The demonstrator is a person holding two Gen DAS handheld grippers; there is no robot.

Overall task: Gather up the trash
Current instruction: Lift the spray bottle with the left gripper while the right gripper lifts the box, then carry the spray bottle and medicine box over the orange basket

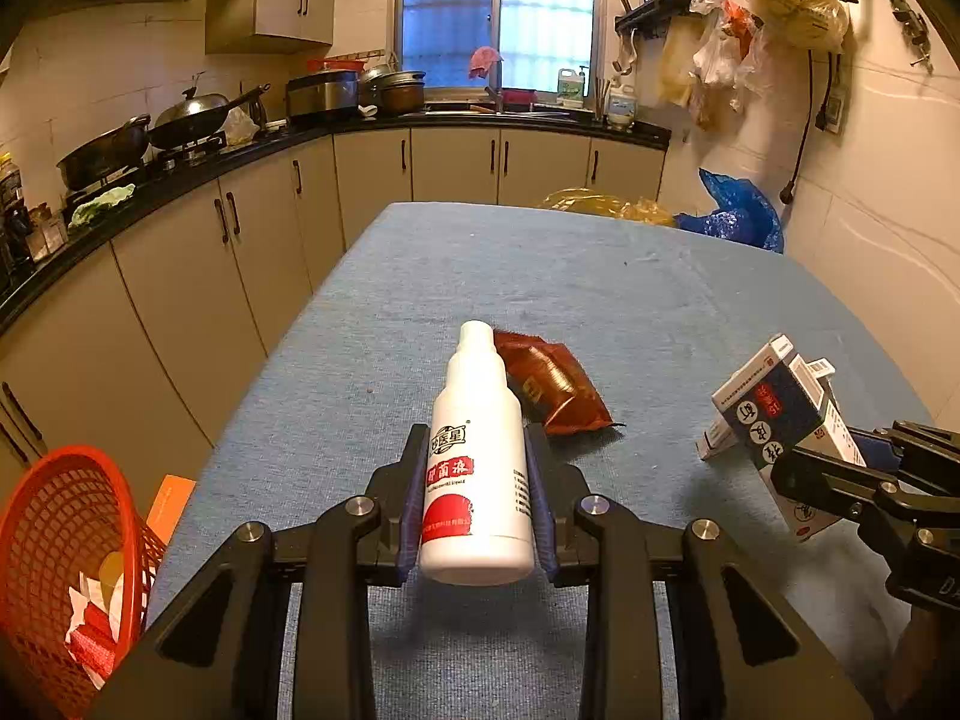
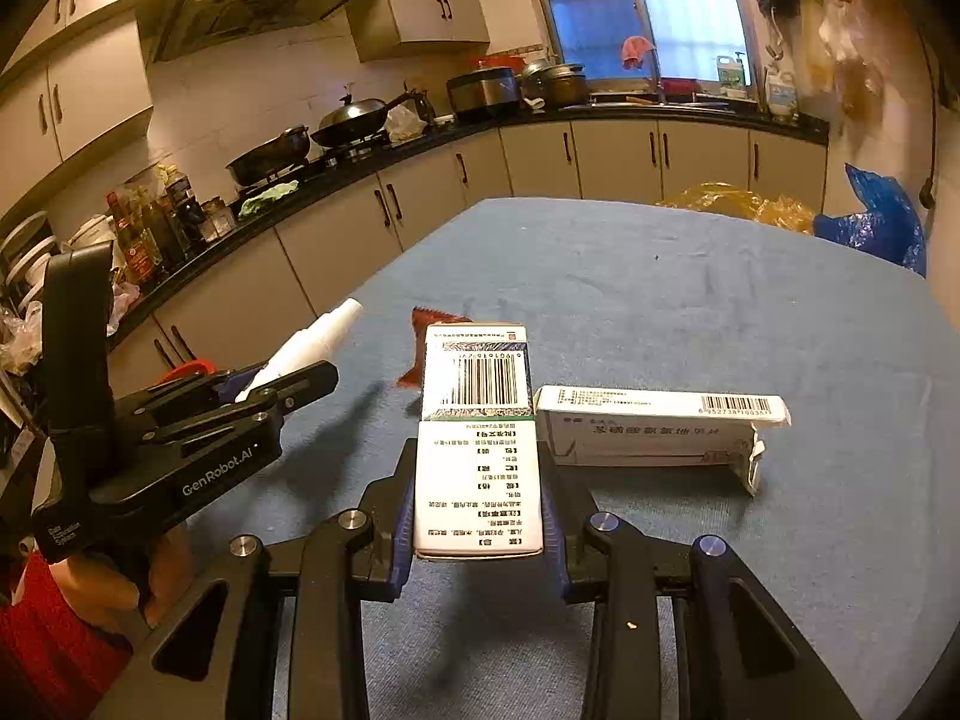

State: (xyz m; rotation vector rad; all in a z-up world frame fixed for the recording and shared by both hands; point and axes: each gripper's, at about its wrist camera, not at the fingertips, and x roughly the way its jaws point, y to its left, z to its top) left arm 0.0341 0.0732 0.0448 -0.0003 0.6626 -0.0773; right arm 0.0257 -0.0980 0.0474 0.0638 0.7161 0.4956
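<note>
My left gripper (image 1: 477,462) is shut on a white spray bottle (image 1: 477,468) with a red label, held above the blue table (image 1: 540,276). A crumpled red-brown wrapper (image 1: 552,384) lies on the table just beyond it. My right gripper (image 2: 478,468) is shut on a medicine box (image 2: 478,438) with a barcode, held above the table; it also shows in the left wrist view (image 1: 780,420). A second white medicine box (image 2: 654,426) lies on the table right of it. The bottle (image 2: 312,342) and left gripper (image 2: 252,402) show at the left of the right wrist view.
A red mesh basket (image 1: 66,546) with paper scraps sits beside the table at lower left. Yellow (image 1: 606,204) and blue (image 1: 744,216) plastic bags lie at the table's far right edge. Kitchen cabinets and a counter with pans run along the left and back.
</note>
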